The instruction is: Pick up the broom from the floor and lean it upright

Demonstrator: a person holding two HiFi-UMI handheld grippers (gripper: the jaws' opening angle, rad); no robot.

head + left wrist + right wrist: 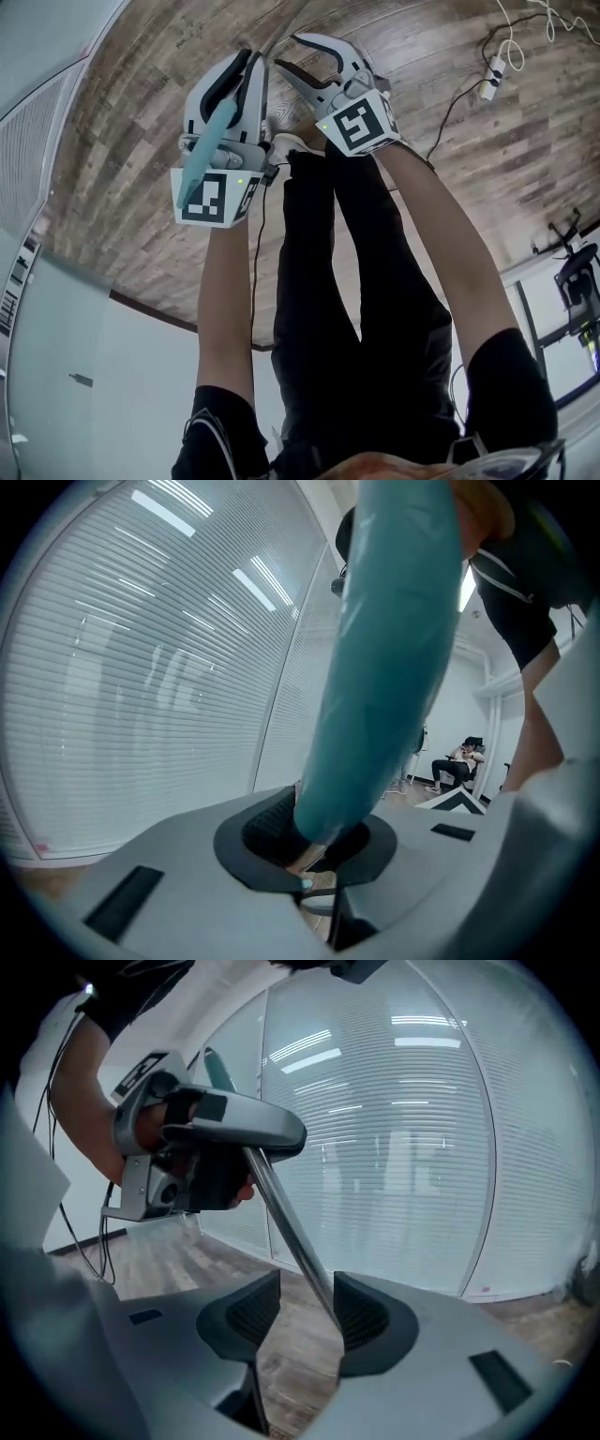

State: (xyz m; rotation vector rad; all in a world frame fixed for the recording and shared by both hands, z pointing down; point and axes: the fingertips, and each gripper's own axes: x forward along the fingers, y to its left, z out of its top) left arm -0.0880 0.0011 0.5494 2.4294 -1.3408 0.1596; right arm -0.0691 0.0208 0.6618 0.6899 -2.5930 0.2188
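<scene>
Head view first: the left gripper (246, 70) is clamped round the broom's teal handle (212, 139), held up over the wood floor (131, 206), with the right gripper (289, 52) just beside it. Left gripper view: the jaws are pinched tight on that teal handle. Right gripper view: the jaws are spread, and the broom's metal shaft (291, 1232) runs between them, close to one pad and not squeezed.

Item one: the broom's teal grip (394, 658), its top cut off by the frame edge in my left gripper view.
Item two: the metal shaft (292, 1241), its lower end hidden behind a jaw of my right gripper (307, 1312).
Item three: a seated person (457, 761), too small to detail.
</scene>
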